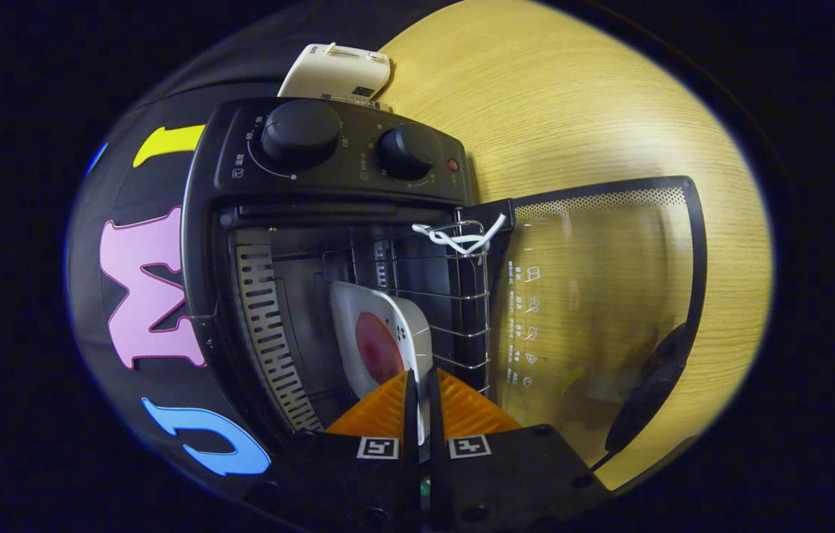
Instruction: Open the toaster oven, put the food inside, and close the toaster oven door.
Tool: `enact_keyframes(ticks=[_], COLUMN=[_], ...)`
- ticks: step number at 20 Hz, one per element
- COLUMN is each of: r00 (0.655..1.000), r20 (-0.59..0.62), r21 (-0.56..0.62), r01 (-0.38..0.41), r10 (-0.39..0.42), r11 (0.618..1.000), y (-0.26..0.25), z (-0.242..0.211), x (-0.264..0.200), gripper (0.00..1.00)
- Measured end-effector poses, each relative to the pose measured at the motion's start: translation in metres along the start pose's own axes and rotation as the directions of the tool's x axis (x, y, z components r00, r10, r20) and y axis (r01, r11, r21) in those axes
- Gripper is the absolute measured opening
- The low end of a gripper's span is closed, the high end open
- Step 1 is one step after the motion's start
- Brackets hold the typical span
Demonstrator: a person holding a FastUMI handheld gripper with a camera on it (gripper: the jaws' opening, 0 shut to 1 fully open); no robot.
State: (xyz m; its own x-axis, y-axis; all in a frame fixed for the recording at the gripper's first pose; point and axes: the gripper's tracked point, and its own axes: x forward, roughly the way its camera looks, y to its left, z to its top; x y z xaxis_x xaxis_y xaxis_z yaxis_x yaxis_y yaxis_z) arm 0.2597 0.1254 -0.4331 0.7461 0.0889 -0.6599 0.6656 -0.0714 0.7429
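White plate [380,333] with food sits on the rack [454,296] inside the oven [329,155]; the gripper [421,403] pinches its rim. Door [602,296] hangs open; release and closing remain.

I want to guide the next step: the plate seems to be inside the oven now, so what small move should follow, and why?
Probably open the gripper and draw back. Its fingers pinch the edge of the white plate, which holds the food and already sits on the wire rack inside the toaster oven. The glass door is open.
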Motion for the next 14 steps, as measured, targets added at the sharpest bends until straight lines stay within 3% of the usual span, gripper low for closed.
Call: enact_keyframes(ticks=[1, 2, 7, 9, 10, 12, 14], r00=[1.000, 0.999, 0.996, 0.995, 0.994, 0.994, 0.993], r20=[-0.013, -0.020, -0.077, -0.098, -0.109, -0.110, -0.109], r21=[-0.003, -0.020, -0.098, -0.135, -0.164, -0.280, -0.421], r01=[-0.022, -0.027, -0.046, -0.035, -0.037, -0.054, -0.085], r10=[0.022, 0.026, 0.039, 0.022, 0.019, 0.024, 0.043], r11=[1.000, 0.999, 0.994, 0.990, 0.986, 0.958, 0.903], y=[0.004, 0.004, 0.007, 0.006, 0.006, 0.005, 0.007], z=[-0.003, -0.004, -0.012, -0.014, -0.017, -0.018, -0.020], x=[-0.004, -0.004, -0.036, -0.052, -0.060, -0.079, -0.099], gripper=[0.11, 0.20, 0.82, 0.88, 0.99, 0.98, 0.98])
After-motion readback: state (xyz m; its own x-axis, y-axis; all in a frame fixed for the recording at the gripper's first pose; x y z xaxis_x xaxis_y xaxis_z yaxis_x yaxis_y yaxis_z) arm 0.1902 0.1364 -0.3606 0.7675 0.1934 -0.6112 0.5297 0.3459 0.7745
